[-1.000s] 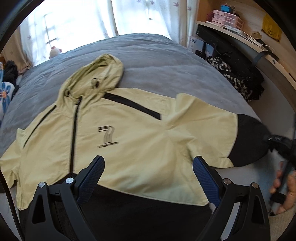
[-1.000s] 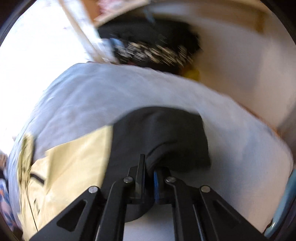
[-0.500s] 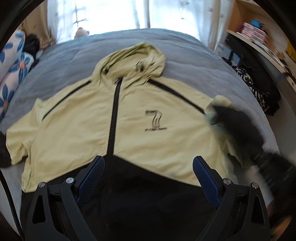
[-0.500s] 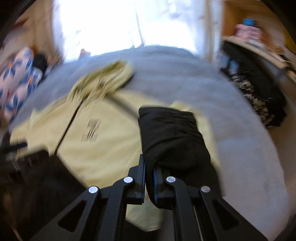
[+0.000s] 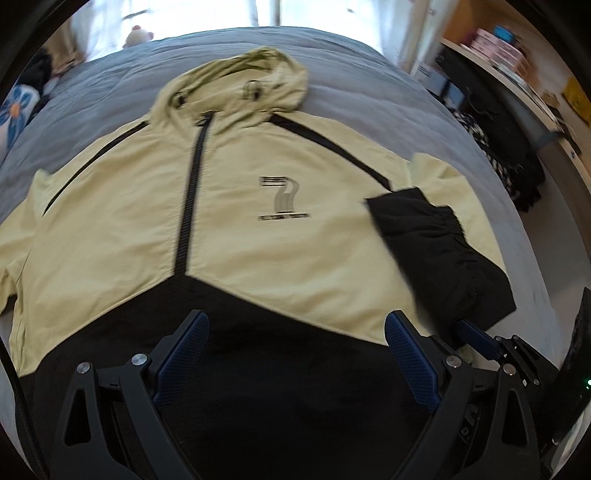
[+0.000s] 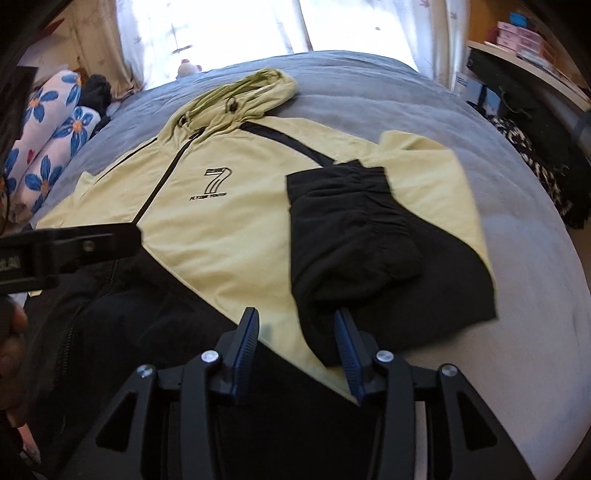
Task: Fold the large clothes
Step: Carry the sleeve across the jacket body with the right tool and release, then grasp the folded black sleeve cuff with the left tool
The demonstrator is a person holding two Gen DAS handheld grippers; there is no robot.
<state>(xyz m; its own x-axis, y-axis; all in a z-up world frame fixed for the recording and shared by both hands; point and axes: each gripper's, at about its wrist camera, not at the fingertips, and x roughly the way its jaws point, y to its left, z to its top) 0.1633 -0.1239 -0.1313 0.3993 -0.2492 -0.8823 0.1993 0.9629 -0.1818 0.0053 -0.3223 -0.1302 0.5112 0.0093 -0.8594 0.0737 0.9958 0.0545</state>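
A pale yellow and black hooded jacket (image 5: 258, 240) (image 6: 221, 229) lies face up, zipped, on a grey bed. Its right-hand sleeve is folded inward, and the black sleeve end (image 5: 443, 258) (image 6: 351, 236) rests on the jacket's body. My right gripper (image 6: 295, 317) is low at the sleeve's tip, and its jaws are opening. The black cuff lies between them beside the right finger, and the pads do not press on it. My left gripper (image 5: 295, 325) is open above the black hem with nothing between its fingers. It also shows at the left edge of the right wrist view.
The grey bed cover (image 6: 535, 277) reaches past the jacket on all sides. Floral pillows (image 6: 48, 147) lie at the far left and a small plush toy (image 6: 188, 68) sits by the bright window. On the right are dark clothes (image 6: 535, 158) and a shelf with pink boxes (image 6: 524, 33).
My right gripper carried the black sleeve end from the bed's right side over onto the jacket, then its jaws parted. My left gripper sank toward the hem.
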